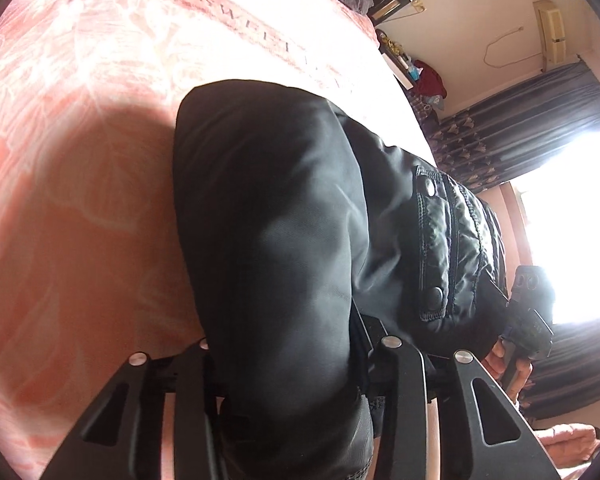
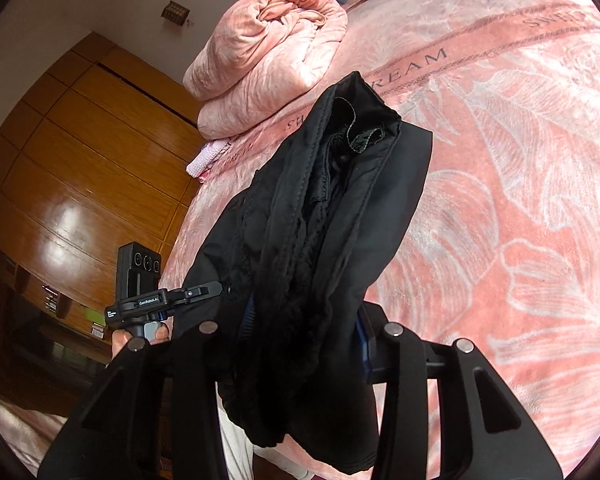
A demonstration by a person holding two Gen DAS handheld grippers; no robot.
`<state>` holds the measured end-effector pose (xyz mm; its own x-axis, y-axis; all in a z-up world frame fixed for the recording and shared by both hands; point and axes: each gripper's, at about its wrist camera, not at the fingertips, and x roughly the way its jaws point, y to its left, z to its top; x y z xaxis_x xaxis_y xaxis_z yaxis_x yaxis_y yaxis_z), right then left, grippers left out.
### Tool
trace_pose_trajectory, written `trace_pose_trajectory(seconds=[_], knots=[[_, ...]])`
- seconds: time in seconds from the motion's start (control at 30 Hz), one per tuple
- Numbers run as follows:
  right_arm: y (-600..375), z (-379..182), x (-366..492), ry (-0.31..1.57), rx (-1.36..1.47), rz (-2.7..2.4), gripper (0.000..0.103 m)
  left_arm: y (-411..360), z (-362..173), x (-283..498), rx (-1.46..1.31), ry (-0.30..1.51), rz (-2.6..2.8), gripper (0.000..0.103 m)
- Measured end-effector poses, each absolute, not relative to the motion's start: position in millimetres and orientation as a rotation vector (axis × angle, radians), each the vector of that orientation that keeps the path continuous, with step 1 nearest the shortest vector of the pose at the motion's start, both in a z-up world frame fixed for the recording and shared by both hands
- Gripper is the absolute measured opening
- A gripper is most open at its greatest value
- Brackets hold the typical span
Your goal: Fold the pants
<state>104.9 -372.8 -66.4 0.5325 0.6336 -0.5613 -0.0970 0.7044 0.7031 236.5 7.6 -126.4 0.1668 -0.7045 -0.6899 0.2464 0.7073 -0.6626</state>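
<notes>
Pants point(image 1: 284, 220) — one pair, two tools point(image 1: 288, 364) point(image 2: 300, 332) clamped

The black padded pants point(image 2: 320, 240) hang bunched between the two grippers, above the pink leaf-patterned bed blanket point(image 2: 520, 200). The left gripper point(image 1: 292, 360) grips one end, the right gripper point(image 2: 300, 340) the other. Behind the pants, a rolled pink quilt point(image 2: 268, 52) sits on the bed near the brown wooden wardrobe point(image 2: 80, 160).
</notes>
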Motion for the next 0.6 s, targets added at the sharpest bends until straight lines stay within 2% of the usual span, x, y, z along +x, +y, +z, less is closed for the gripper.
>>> trace_pose_trajectory(seconds=[0.27, 0.53, 0.6], knots=[[-410.9, -47.1, 165.3, 0.855, 0.661, 0.454, 0.039, -23.6, -89.9, 285.3, -0.406, 1.109, -0.747, 0.038], [-442.6, -91.0, 254.3, 0.942, 0.708, 0.412, 0.04, -64.0, -107.8, 352.0, -0.365, 1.13, -0.693, 0.038], [-445.7, -107.0, 266.6, 0.98, 0.705, 0.388, 0.042, -67.8, -120.9, 359.8, -0.356, 1.165, -0.667, 0.043]])
